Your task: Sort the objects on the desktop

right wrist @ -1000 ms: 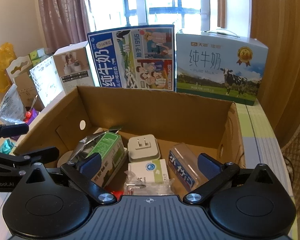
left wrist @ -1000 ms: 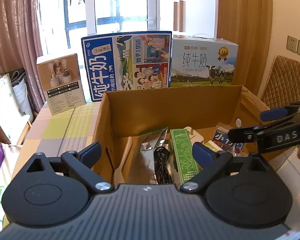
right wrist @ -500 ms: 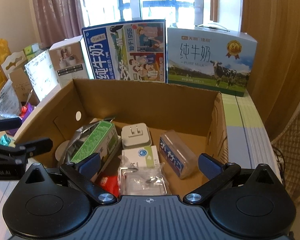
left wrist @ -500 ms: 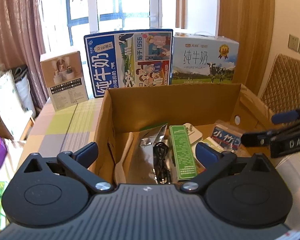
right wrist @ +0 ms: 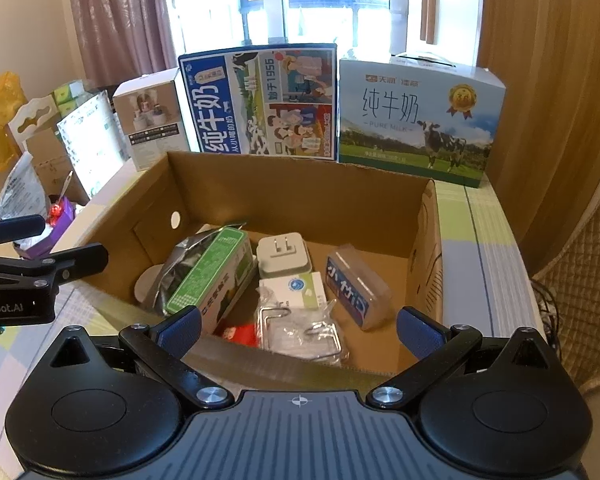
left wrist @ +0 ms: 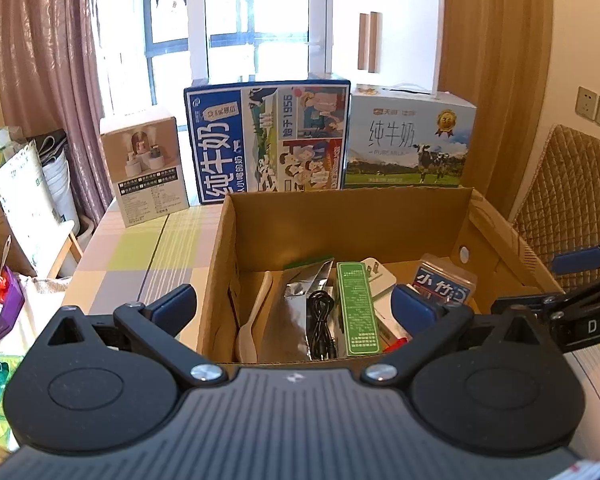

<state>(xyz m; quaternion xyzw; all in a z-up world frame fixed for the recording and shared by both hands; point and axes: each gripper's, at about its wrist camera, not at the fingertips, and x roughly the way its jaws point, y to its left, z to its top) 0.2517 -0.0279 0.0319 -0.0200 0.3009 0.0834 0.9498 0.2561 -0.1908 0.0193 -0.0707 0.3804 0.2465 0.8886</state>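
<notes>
- The left gripper (left wrist: 294, 306) and right gripper (right wrist: 298, 326) both hover at the near edge of the cardboard box (right wrist: 292, 192), jaws wide apart, holding nothing.
- The green carton (right wrist: 208, 272) lies tilted at the box's left side, against a foil pouch (left wrist: 294, 308).
- It looks light, stiff and easy to dent; its long flat sides seem the best hold.
- The bagged metal hooks (right wrist: 300, 328) at the near side look slippery and floppy.
</notes>
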